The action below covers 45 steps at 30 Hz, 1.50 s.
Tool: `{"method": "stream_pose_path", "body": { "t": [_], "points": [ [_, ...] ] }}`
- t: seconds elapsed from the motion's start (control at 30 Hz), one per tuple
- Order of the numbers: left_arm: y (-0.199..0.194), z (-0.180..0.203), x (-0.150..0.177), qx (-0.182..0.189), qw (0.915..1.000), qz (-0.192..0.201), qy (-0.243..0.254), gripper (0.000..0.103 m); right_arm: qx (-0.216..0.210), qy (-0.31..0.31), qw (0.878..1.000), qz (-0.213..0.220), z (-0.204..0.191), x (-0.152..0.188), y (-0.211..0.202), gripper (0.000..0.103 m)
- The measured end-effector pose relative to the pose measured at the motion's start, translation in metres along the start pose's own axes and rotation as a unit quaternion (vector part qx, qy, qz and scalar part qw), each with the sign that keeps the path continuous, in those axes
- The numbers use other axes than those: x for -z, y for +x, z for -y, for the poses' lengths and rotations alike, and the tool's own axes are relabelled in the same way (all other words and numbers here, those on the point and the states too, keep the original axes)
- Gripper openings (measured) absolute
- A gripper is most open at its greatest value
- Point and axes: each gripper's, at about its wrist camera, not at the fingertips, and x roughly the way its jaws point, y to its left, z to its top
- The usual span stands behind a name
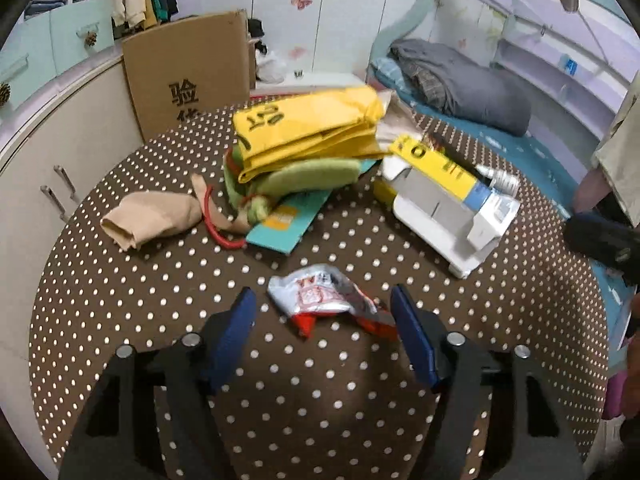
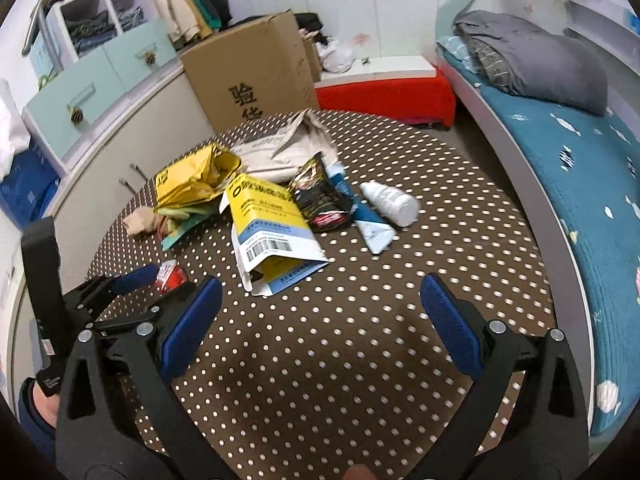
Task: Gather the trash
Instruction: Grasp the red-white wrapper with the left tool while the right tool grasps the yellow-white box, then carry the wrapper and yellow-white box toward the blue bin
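Note:
A crumpled white and red wrapper [image 1: 326, 300] lies on the brown dotted table [image 1: 160, 320]. My left gripper [image 1: 324, 320] is open, its blue fingers on either side of the wrapper, apart from it. The wrapper also shows in the right wrist view [image 2: 170, 276], next to the left gripper [image 2: 156, 280]. My right gripper [image 2: 320, 312] is open and empty over bare table. Ahead of it lie an opened yellow and white box [image 2: 272, 232], a dark foil wrapper [image 2: 320, 196], a white bottle [image 2: 390, 202] and a blue and white packet [image 2: 372, 228].
A folded yellow bag [image 1: 308, 132] sits on green cloth and a teal card [image 1: 284, 220]. A beige sock [image 1: 148, 220] lies at the left. A cardboard box [image 1: 188, 76] stands behind the table, cabinets on the left, a bed [image 2: 580, 184] on the right.

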Motion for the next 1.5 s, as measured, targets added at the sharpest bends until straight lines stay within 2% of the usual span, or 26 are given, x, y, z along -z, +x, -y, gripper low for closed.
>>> {"method": "stream_pose_path", "body": {
  "t": [0.07,0.13,0.23,0.3,0.33,0.37,0.4,0.47,0.53,0.67,0.7,0.77,0.83,1.17,1.5],
  "points": [
    [0.0,0.0,-0.001,0.003,1.0,0.001,-0.001,0.057,-0.007,-0.006,1.0,-0.008,-0.006,-0.003,0.012,0.097],
    [-0.001,-0.002,-0.002,0.015,0.9999,0.002,-0.007,0.045,-0.015,-0.02,1.0,-0.013,-0.014,-0.007,0.026,0.097],
    [-0.002,-0.004,-0.002,0.019,0.9998,0.003,-0.011,0.039,-0.019,-0.031,0.999,-0.021,-0.019,-0.011,0.046,0.097],
    [-0.002,-0.005,-0.002,0.021,0.9997,0.002,-0.013,0.038,-0.022,-0.028,0.999,-0.027,-0.02,-0.013,0.056,0.094],
    [-0.002,-0.006,-0.001,0.021,0.9997,0.003,-0.013,0.038,-0.027,-0.029,0.999,-0.029,-0.022,-0.013,0.06,0.089],
    [-0.003,-0.006,0.0,0.018,0.9998,0.004,-0.011,0.038,-0.027,-0.032,0.999,-0.032,-0.024,-0.013,0.063,0.073],
    [-0.004,-0.008,0.001,0.015,0.9998,0.005,-0.009,0.038,-0.024,-0.035,0.999,-0.034,-0.026,-0.013,0.066,0.064],
    [-0.005,-0.008,0.0,0.009,0.9999,0.009,-0.008,0.041,-0.024,-0.039,0.999,-0.029,-0.029,-0.012,0.066,0.064],
    [-0.004,-0.009,-0.003,0.004,0.9999,0.011,-0.009,0.049,-0.026,-0.039,0.999,-0.027,-0.028,-0.011,0.065,0.061],
    [0.006,-0.014,-0.012,0.005,0.9998,0.01,-0.014,0.049,-0.036,-0.038,0.998,-0.028,-0.026,-0.008,0.062,0.06],
    [0.008,-0.016,-0.014,0.009,0.9998,0.009,-0.014,0.047,-0.038,-0.039,0.998,-0.029,-0.026,-0.007,0.061,0.06],
    [0.01,-0.017,-0.015,0.014,0.9997,0.008,-0.016,0.035,-0.043,-0.04,0.998,-0.029,-0.025,-0.005,0.059,0.059],
    [0.009,-0.018,-0.014,0.024,0.9995,0.007,-0.019,0.033,-0.05,-0.036,0.998,-0.029,-0.023,-0.003,0.057,0.058],
    [-0.017,-0.01,0.005,0.038,0.9987,0.018,-0.03,0.031,-0.071,0.012,0.997,-0.011,0.009,0.014,0.021,0.056],
    [-0.054,0.038,-0.019,0.059,0.9962,0.064,0.002,0.031,-0.06,0.044,0.996,0.056,0.046,0.007,-0.042,0.056]
  ]
}}
